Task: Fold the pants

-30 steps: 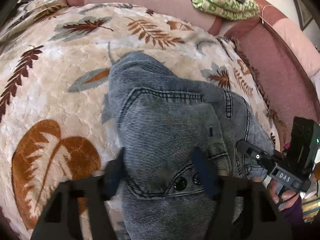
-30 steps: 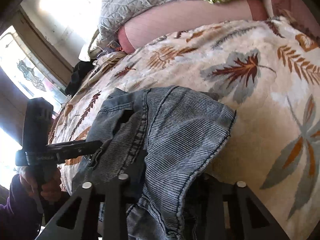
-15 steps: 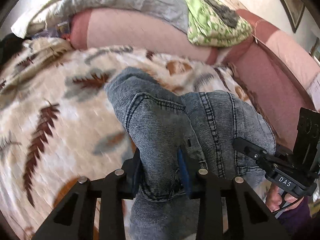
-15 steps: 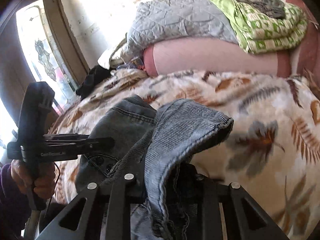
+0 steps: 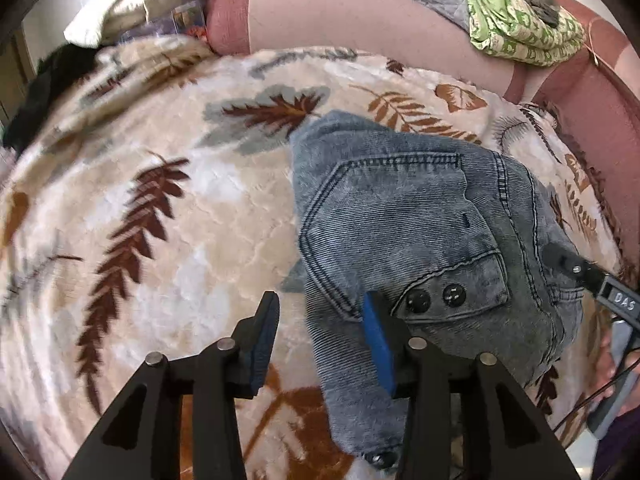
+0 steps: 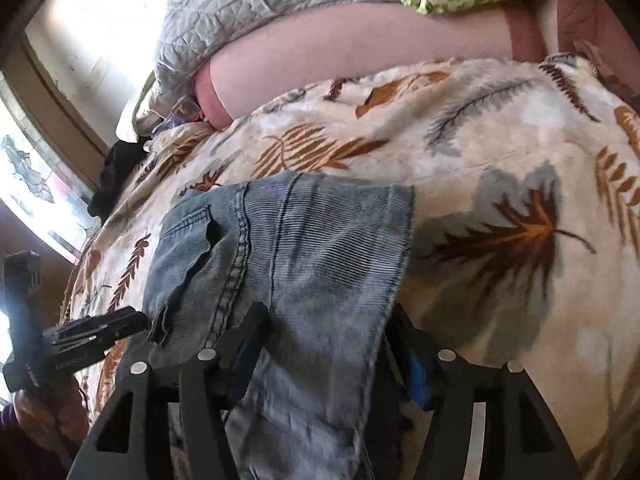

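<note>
The folded blue denim pants [image 5: 404, 216] lie on the leaf-patterned blanket [image 5: 168, 208], two black buttons facing up. My left gripper [image 5: 320, 320] hovers at their near left edge with its jaws opening. Its blue right pad [image 5: 378, 340] is over the denim, its left finger over the blanket, and neither presses. In the right wrist view the pants [image 6: 304, 248] run back between the fingers of my right gripper [image 6: 328, 340], whose jaws are opening, and the cloth hangs loose there. Each view shows the other gripper: the right one [image 5: 580, 276], the left one [image 6: 100, 328].
A pink sofa back [image 5: 360, 12] runs behind the blanket, with a grey quilt [image 6: 256, 12] and a green patterned cloth [image 5: 516, 20] on top. A dark garment [image 6: 116, 176] lies at the far left by a window [image 6: 28, 184]. A hand [image 6: 44, 412] holds the left gripper.
Both grippers let go of the denim and their jaws spread. The left one swung left, off the pants. The raised fold has dropped flat onto the blanket.
</note>
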The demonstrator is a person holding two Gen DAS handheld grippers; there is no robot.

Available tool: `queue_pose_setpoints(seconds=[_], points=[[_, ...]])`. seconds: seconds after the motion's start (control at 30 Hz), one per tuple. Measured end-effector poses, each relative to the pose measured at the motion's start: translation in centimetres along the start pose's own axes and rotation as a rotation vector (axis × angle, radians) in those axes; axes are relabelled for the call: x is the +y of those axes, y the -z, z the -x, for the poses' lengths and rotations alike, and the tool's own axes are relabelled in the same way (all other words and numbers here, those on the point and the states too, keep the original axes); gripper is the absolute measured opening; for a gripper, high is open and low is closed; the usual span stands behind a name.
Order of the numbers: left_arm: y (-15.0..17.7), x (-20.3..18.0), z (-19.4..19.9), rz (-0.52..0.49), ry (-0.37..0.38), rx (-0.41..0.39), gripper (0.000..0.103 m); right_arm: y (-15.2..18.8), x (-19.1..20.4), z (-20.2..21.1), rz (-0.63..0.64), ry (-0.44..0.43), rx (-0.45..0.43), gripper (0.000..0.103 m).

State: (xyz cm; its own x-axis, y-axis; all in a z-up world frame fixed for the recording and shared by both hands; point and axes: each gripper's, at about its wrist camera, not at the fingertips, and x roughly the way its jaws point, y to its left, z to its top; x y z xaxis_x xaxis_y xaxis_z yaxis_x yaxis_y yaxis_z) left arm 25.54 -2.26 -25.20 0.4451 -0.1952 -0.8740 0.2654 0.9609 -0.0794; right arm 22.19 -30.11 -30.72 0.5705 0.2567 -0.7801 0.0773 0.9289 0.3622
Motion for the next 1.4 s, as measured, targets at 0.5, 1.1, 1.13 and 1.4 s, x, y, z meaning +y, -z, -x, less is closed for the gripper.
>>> queue_pose_setpoints(seconds=[0.5, 1.1, 1.13, 1.4], points=[[4.4, -3.0, 1.1, -0.101, -0.062, 0.012, 0.055, 4.1, 4.5, 2.0, 0.158, 0.013, 0.039, 0.045], [6.4, -4.8, 13.5, -0.073, -0.134, -0.195, 0.072, 5.6, 7.5, 12.2, 0.180, 0.037, -0.095, 0.046], [6.7, -5.0, 14.6, -0.074, -0.140, -0.217, 0.072, 5.9, 7.9, 13.5, 0.186, 0.030, -0.120, 0.047], [9.2, -6.3, 21.4, -0.096, -0.156, -0.329, 0.075, 8.2, 10.3, 19.8, 0.228, 0.014, -0.218, 0.053]])
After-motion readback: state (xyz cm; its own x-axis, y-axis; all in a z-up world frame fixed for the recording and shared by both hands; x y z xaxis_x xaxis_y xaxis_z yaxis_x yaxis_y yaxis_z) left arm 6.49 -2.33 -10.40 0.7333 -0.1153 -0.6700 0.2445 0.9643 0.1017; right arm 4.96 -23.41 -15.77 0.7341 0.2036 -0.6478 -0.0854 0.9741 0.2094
